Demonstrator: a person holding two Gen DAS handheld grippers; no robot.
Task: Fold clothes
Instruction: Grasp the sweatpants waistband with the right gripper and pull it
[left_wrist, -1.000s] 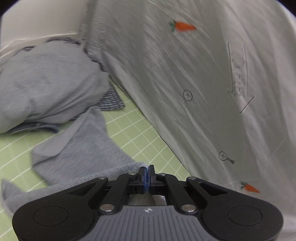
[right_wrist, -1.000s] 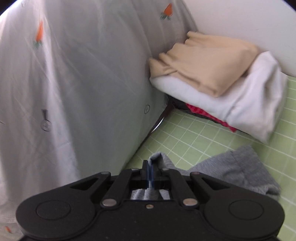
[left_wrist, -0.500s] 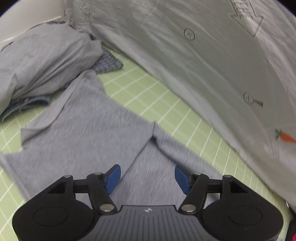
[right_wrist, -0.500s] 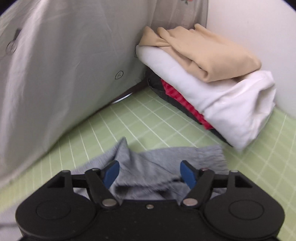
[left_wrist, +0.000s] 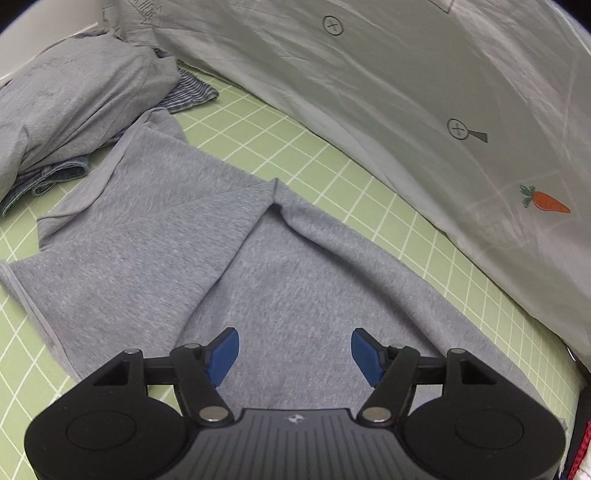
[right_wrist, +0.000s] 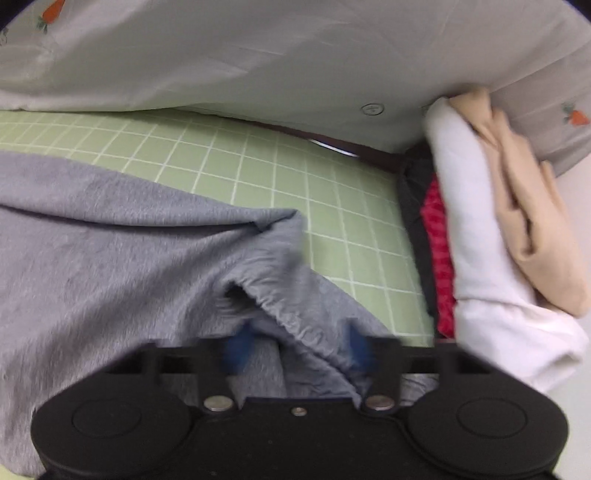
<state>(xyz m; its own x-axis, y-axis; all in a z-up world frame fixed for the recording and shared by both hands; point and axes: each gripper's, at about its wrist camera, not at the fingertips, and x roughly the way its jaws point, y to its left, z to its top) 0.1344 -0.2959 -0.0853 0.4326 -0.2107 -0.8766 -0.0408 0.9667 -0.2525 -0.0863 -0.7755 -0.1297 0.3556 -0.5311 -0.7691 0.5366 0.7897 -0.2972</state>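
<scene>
Grey shorts (left_wrist: 207, 236) lie spread flat on the green grid mat (left_wrist: 332, 162), legs toward its left edge, waistband (right_wrist: 306, 321) rumpled. Left gripper (left_wrist: 294, 349) and right gripper (right_wrist: 297, 345) hover spread, holding nothing. Folding remains; folded stack (right_wrist: 491, 236) waits at right edge.

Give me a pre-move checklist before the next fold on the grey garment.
1. Left hand-held gripper open, holding nothing: ok.
2. Right hand-held gripper open: ok, though that view is blurred.
3. Grey garment lying on the green grid mat: ok.
4. Garment flat: not ok; a ridge runs along its far edge, and the elastic hem is bunched.
5. Garment apart from the grey laundry pile: cannot tell.
6. Folded stack apart from the garment: ok.
</scene>
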